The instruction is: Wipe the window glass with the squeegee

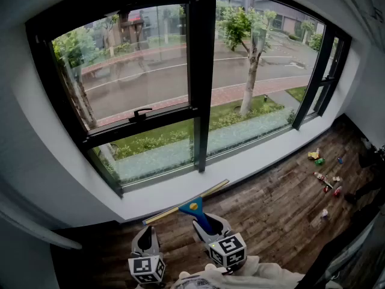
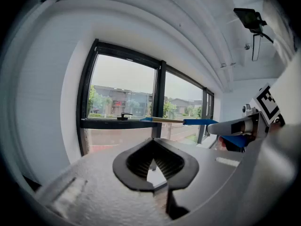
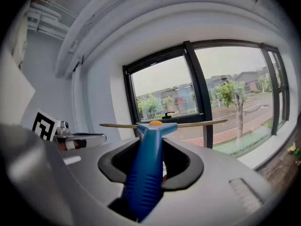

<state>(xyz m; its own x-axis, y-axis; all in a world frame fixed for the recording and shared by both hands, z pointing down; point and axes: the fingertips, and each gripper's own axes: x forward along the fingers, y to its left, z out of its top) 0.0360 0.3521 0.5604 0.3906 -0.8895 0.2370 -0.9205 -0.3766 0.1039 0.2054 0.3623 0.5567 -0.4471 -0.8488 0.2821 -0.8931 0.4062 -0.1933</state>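
Observation:
A squeegee (image 1: 191, 207) with a blue handle and a long brass-coloured blade points toward the window glass (image 1: 132, 65), its blade hanging over the white sill and not touching the pane. My right gripper (image 1: 207, 226) is shut on the blue handle (image 3: 146, 173), and the blade (image 3: 188, 123) lies level across the right gripper view. To its left, my left gripper (image 1: 146, 238) hangs lower over the floor. Its jaws are shut with nothing between them (image 2: 153, 163). The squeegee (image 2: 171, 121) shows to the right in the left gripper view.
Black frames split the window into panes, and a latch handle (image 1: 141, 113) sits on the left crossbar. A white sill (image 1: 252, 164) runs below the glass. Small toys (image 1: 325, 176) are scattered on the wooden floor (image 1: 277, 212) at the right, near a dark object (image 1: 368, 158).

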